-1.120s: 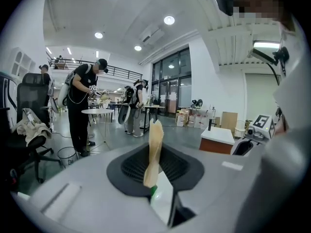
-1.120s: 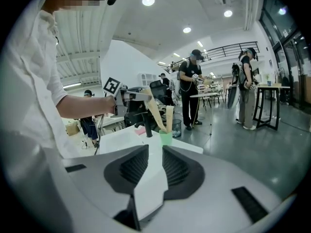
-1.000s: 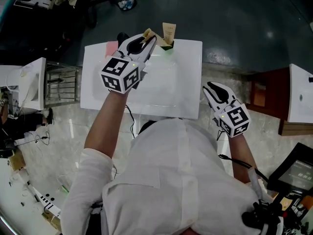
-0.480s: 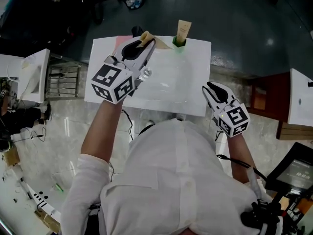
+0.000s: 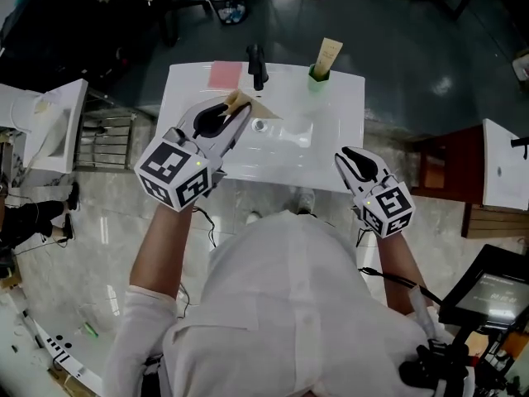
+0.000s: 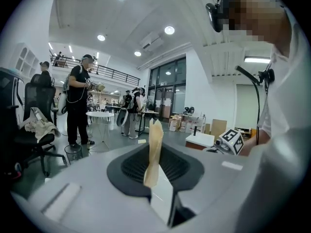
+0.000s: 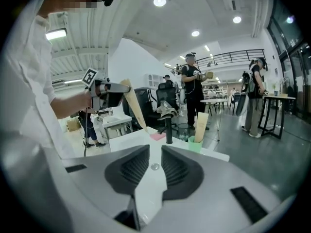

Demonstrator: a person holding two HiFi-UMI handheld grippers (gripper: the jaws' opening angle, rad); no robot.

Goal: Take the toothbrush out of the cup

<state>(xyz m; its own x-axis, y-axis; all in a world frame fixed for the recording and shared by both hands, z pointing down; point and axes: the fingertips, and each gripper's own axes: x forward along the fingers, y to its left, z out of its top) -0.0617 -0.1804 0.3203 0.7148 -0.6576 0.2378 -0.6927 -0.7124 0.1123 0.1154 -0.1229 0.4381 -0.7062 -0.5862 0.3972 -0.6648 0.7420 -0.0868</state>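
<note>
My left gripper (image 5: pixel 237 111) is shut on a flat beige wrapped toothbrush (image 5: pixel 249 104), held over the front left part of the white basin (image 5: pixel 335 160). The left gripper view shows that toothbrush (image 6: pixel 154 152) upright between the jaws. The small green cup (image 5: pixel 316 78) stands at the basin's far edge, well clear of the left gripper, and a second beige packet (image 5: pixel 328 55) sticks out of it. My right gripper (image 5: pixel 341 155) hovers open at the basin's front right edge with nothing between its jaws. The right gripper view shows the cup (image 7: pixel 195 143) ahead and the left gripper (image 7: pixel 104 89) up at the left.
A black faucet (image 5: pixel 257 64) rises at the basin's far edge, with a pink pad (image 5: pixel 224 74) to its left and a drain (image 5: pixel 259 126) in the bowl. Other white basins (image 5: pixel 50 135) stand at both sides. People (image 6: pixel 77 101), chairs and tables fill the room behind.
My left gripper has drawn back from beside the cup toward the basin's front left, carrying the beige toothbrush. The right gripper has shifted a little; its jaws look unchanged.
</note>
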